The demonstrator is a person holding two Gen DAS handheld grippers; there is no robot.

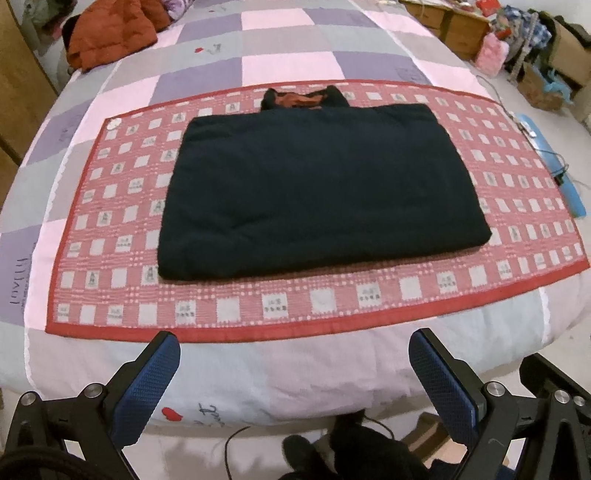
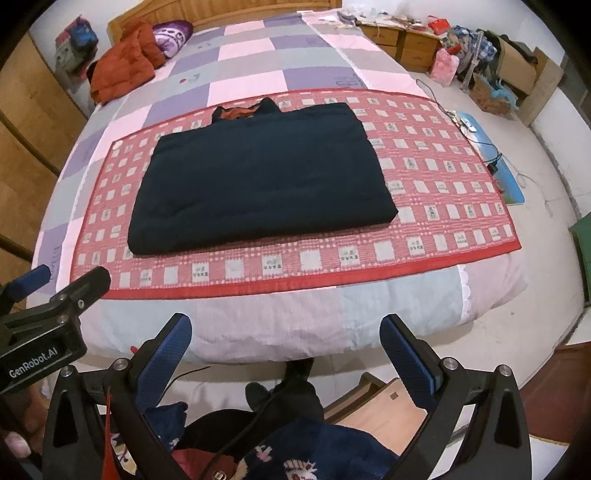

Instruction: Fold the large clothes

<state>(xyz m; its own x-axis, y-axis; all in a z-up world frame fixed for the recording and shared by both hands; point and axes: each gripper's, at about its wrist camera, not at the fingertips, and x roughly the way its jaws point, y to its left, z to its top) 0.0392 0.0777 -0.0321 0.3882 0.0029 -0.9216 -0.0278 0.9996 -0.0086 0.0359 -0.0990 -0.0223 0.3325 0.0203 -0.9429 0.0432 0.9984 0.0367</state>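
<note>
Blue textured pads line the fingers of both claws. My left gripper (image 1: 293, 343) hangs at the 6 o'clock edge of its own view, jaws spread wide with nothing between them, held back from the foot of the bed. My right gripper (image 2: 286, 328) sits the same way at 6 o'clock in the right wrist view, fingers splayed and empty. From that camera I also see the left gripper's black body at 8 o'clock, with "GenRobot.AI" printed on it.

Below the claws, near 6 o'clock, I see dark trouser legs and a dark patterned garment (image 2: 314, 450) bunched low in the right view, partly hidden by the frame.

Past the fingertips comes the pale patchwork quilt (image 1: 288, 48) over the bed, then the red checked mat (image 1: 332, 295) spread across it. On the middle of that mat lies the dark navy jacket (image 1: 317, 188), folded into a neat rectangle. It rests flat, its near edge just inside the mat's border. At its far edge, toward 12 o'clock, the collar (image 1: 303, 99) pokes out and shows a rust-orange lining.

Farther on, at 10 o'clock, a rust-orange padded jacket (image 1: 110, 33) is heaped near the head of the bed. At 2 o'clock, off the bed, wooden drawers (image 2: 402, 40) and cardboard boxes (image 2: 517, 70) stand among clutter.
</note>
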